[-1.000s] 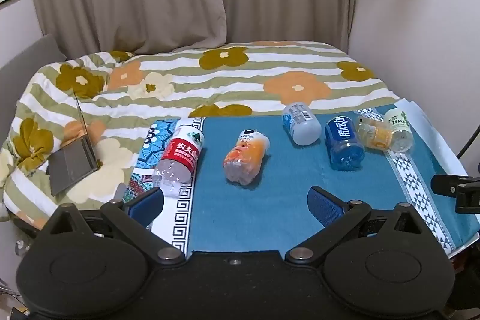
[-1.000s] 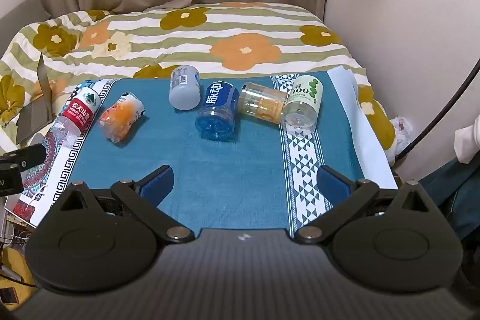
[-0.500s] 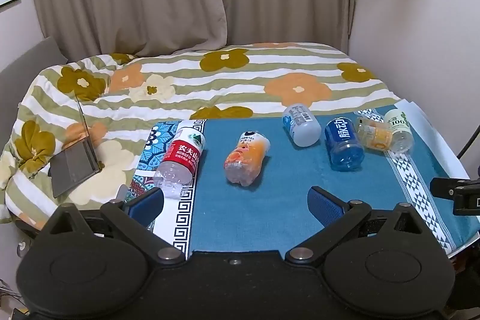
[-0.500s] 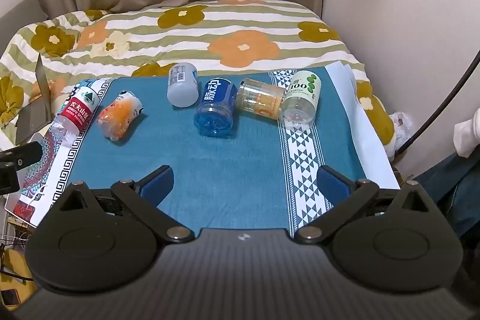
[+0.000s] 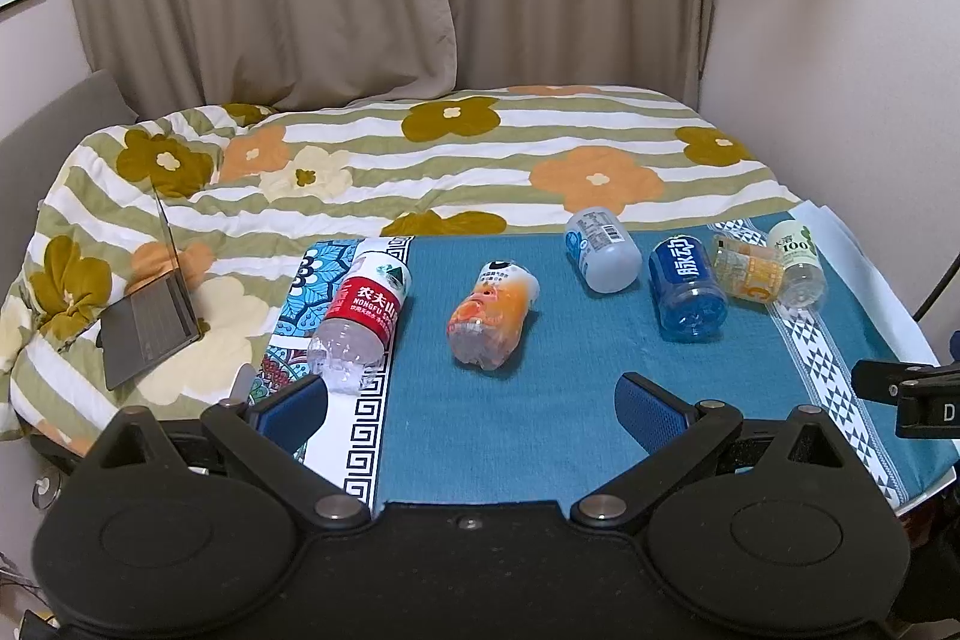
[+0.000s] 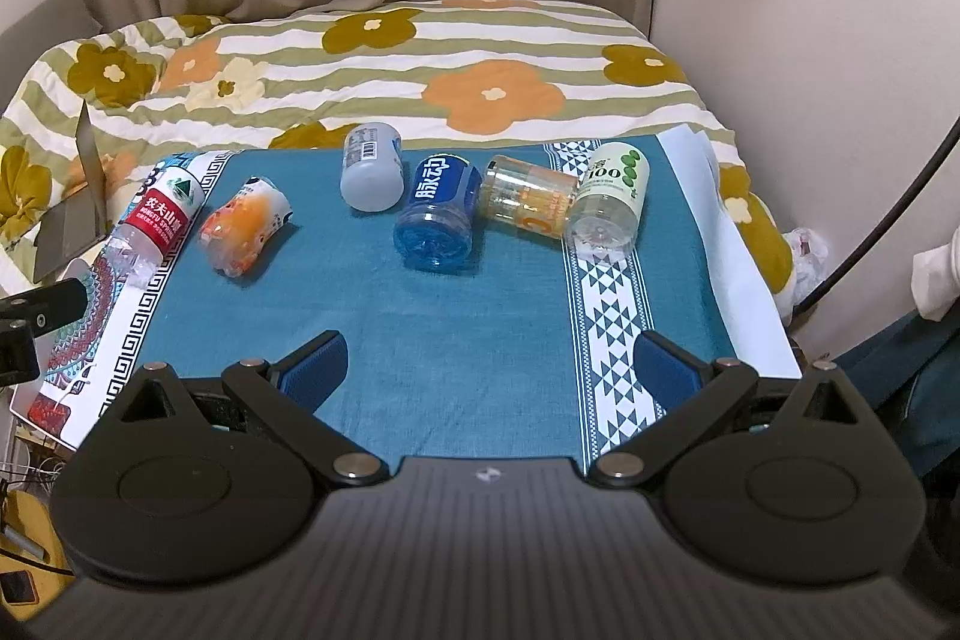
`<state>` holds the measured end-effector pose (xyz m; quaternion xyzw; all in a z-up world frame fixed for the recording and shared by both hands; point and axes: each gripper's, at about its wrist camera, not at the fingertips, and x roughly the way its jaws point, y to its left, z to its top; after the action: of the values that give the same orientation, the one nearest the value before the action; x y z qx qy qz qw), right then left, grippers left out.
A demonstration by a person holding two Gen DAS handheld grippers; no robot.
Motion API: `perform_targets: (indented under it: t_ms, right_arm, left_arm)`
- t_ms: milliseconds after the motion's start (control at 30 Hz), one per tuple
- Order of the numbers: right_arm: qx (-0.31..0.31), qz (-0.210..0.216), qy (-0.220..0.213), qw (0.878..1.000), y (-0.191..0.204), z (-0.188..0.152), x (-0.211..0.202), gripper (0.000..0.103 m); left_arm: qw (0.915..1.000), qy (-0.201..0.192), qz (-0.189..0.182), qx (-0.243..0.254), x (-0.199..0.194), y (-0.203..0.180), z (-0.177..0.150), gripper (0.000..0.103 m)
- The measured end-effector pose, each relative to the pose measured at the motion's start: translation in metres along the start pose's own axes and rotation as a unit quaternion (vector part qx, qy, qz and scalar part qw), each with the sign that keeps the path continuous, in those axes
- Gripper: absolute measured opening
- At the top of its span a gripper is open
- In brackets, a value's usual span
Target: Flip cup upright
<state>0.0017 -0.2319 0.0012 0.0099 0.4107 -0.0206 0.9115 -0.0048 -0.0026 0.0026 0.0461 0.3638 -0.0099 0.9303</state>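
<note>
Several cut-off bottle cups lie on their sides on a blue cloth point(image 5: 570, 388). From left: a red-label one point(image 5: 363, 313) point(image 6: 157, 226), an orange one point(image 5: 492, 316) point(image 6: 246, 226), a grey one point(image 5: 602, 250) point(image 6: 371, 175), a blue one point(image 5: 686, 289) point(image 6: 438, 214), a yellow-orange one point(image 5: 747, 268) point(image 6: 528, 205) and a white-green one point(image 5: 797, 259) point(image 6: 609, 202). My left gripper point(image 5: 471, 403) is open and empty near the cloth's front edge, short of the orange one. My right gripper point(image 6: 489, 370) is open and empty, short of the blue one.
The cloth covers a table point(image 6: 708, 196) against a bed with a flowered quilt point(image 5: 420, 160). A half-open laptop point(image 5: 150, 322) rests on the quilt at left. A wall point(image 6: 810, 10) stands at the right, with a black cable point(image 6: 870, 232) beside the table.
Both grippers have drawn back and risen slightly; the cups look a little farther away. Nothing on the cloth has moved.
</note>
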Motion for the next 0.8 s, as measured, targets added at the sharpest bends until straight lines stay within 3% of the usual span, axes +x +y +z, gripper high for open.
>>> perform_targets:
  t_ms: [800]
  right_arm:
    - [0.001,0.001,0.001,1.0,-0.0006,-0.0001,-0.0001,0.103]
  left_arm:
    - [1.0,-0.002,0.001,-0.003,-0.002,0.0001,0.0004,0.103]
